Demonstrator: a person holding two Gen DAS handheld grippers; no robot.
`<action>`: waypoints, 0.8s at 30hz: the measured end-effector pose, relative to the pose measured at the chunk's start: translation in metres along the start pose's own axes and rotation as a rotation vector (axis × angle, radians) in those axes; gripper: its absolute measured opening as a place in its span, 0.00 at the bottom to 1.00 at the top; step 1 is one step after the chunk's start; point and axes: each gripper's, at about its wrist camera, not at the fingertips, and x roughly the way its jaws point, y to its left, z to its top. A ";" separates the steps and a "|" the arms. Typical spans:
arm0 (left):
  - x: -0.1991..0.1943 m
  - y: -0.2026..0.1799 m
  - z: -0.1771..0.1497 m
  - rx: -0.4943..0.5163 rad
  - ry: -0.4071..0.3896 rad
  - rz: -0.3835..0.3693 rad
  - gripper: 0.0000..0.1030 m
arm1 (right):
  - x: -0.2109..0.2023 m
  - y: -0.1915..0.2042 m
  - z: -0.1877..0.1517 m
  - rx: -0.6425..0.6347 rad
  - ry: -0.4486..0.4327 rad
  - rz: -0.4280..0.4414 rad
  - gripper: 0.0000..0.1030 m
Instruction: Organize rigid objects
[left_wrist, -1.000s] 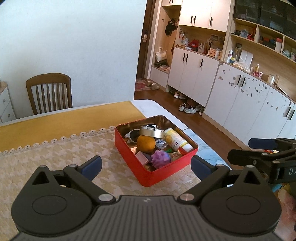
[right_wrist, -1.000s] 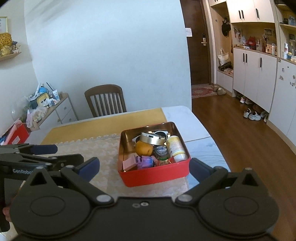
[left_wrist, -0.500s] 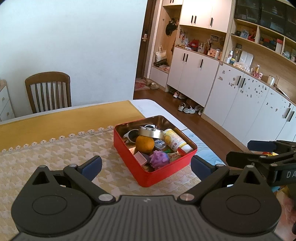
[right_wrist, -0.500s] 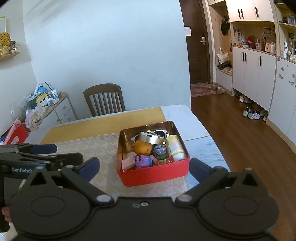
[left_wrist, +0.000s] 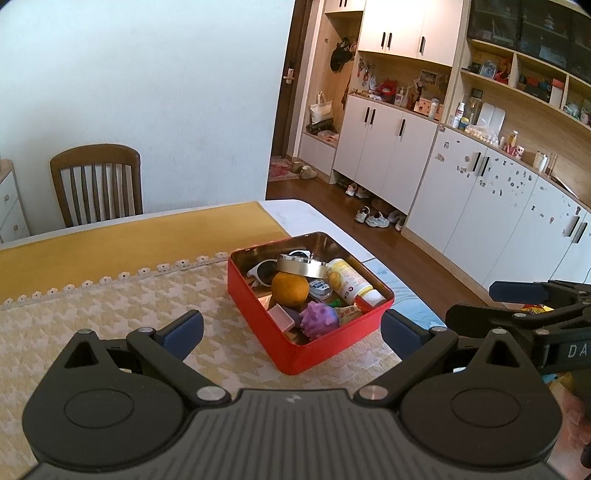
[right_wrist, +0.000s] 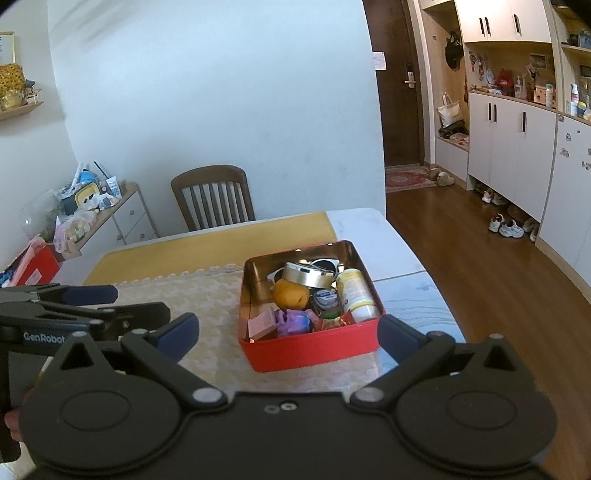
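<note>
Wooden chair (left_wrist: 96, 183) behind red tin (left_wrist: 317, 343)

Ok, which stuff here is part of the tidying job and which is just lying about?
Job:
red tin
orange
yellow bottle
purple spiky ball
gold-lidded jar
white sunglasses

Lying about:
chair
shoes
</note>
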 end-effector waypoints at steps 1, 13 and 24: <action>0.000 0.000 0.000 0.001 -0.001 0.002 1.00 | 0.000 0.000 0.000 0.003 0.001 0.000 1.00; -0.001 0.000 -0.001 -0.002 -0.003 0.006 1.00 | 0.003 -0.001 -0.002 0.010 0.010 -0.002 1.00; 0.003 -0.001 0.000 0.004 0.002 0.000 1.00 | 0.005 0.000 -0.001 0.020 0.009 -0.005 1.00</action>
